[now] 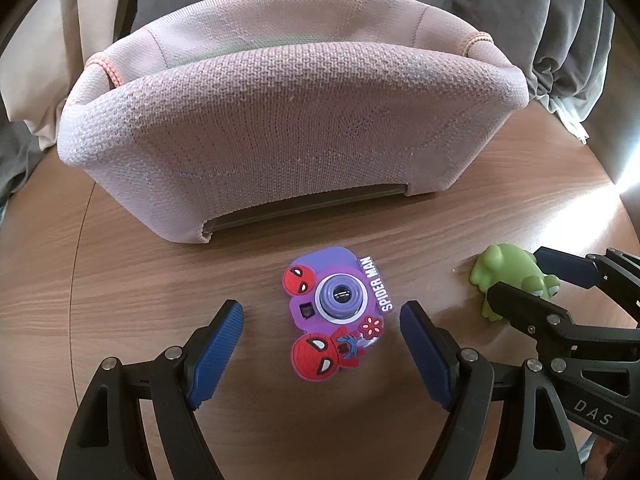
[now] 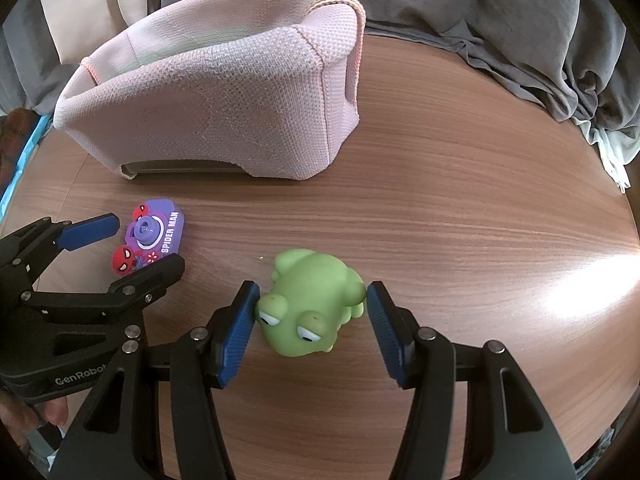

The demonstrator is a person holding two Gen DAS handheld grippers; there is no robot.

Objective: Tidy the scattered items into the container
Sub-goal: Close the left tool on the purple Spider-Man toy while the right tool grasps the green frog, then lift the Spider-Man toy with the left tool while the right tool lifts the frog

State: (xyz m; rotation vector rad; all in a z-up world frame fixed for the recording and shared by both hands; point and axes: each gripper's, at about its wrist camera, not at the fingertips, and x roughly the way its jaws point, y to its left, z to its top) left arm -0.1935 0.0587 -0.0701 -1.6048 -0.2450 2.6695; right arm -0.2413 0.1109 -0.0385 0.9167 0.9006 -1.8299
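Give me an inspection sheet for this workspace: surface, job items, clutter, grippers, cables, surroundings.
Surface: round wood-grain table, sun glare at its right edge.
Job's things: pink knitted basket at the back, its contents hidden; purple toy camera lying flat in front of it; green frog toy to the camera's right.
Clutter: nothing seen beyond a tiny crumb near the frog.
Grippers: left gripper open, fingers straddling the camera with gaps either side. Right gripper around the frog; one finger at its head, the other with a small gap, so grip uncertain.
Cables: nothing seen.
Surroundings: grey fabric and beige fabric behind the table.
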